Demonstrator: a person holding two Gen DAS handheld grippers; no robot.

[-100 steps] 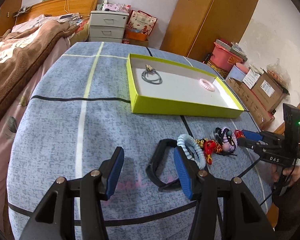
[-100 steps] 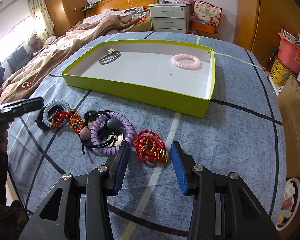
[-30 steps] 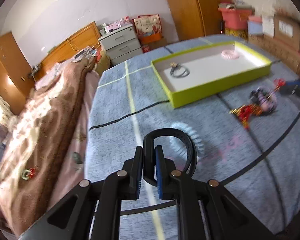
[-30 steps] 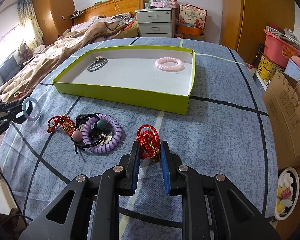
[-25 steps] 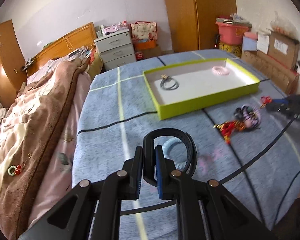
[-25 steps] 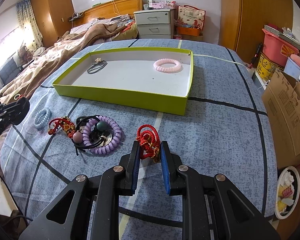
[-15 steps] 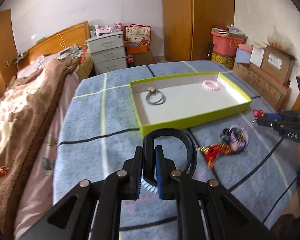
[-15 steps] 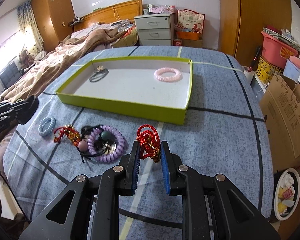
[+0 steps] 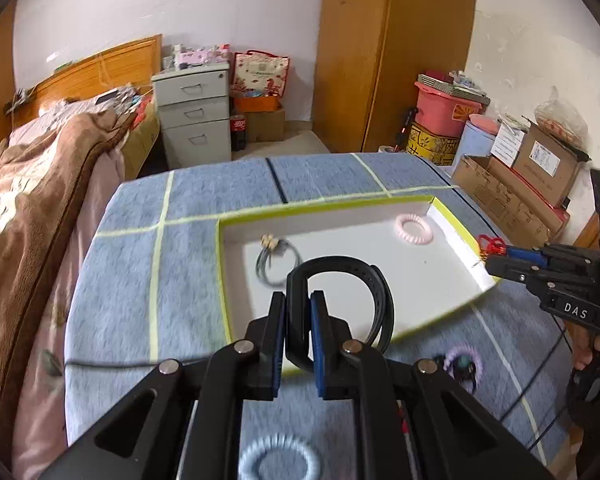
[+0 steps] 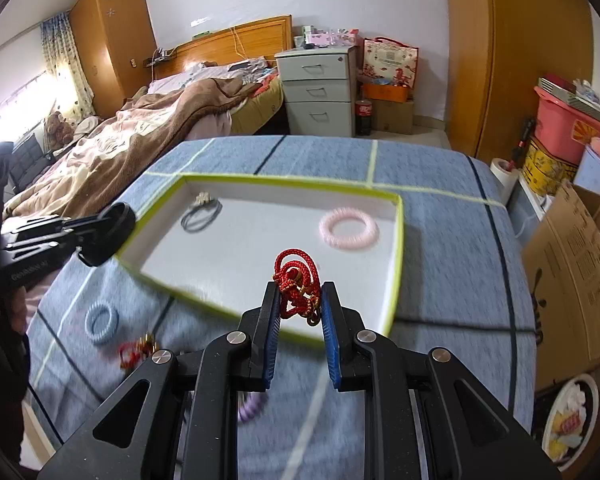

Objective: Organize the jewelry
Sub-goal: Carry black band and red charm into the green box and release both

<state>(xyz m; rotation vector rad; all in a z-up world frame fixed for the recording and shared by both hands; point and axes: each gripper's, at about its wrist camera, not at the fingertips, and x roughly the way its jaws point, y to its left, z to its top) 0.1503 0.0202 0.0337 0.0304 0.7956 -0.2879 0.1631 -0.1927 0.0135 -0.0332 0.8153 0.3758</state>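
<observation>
A blue checked tablecloth (image 10: pixel 440 248) carries the green tray (image 10: pixel 396 264), a pale-blue coil ring (image 10: pixel 102 322) and a purple one (image 9: pixel 462 358).

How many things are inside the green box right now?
2: a pink spiral ring toward the box's right side, and a dark hair tie in its far left corner. Nothing else shows inside.

A grey drawer cabinet (image 10: pixel 318 90) stands between the bed (image 10: pixel 148 132) and a red bag (image 10: pixel 389 65).

My black band (image 9: pixel 374 280), my red cord (image 10: pixel 296 280), lime-rimmed white tray (image 10: pixel 398 264), pink coil (image 10: pixel 349 227), blue cloth (image 9: pixel 188 196) with yellow and black lines
</observation>
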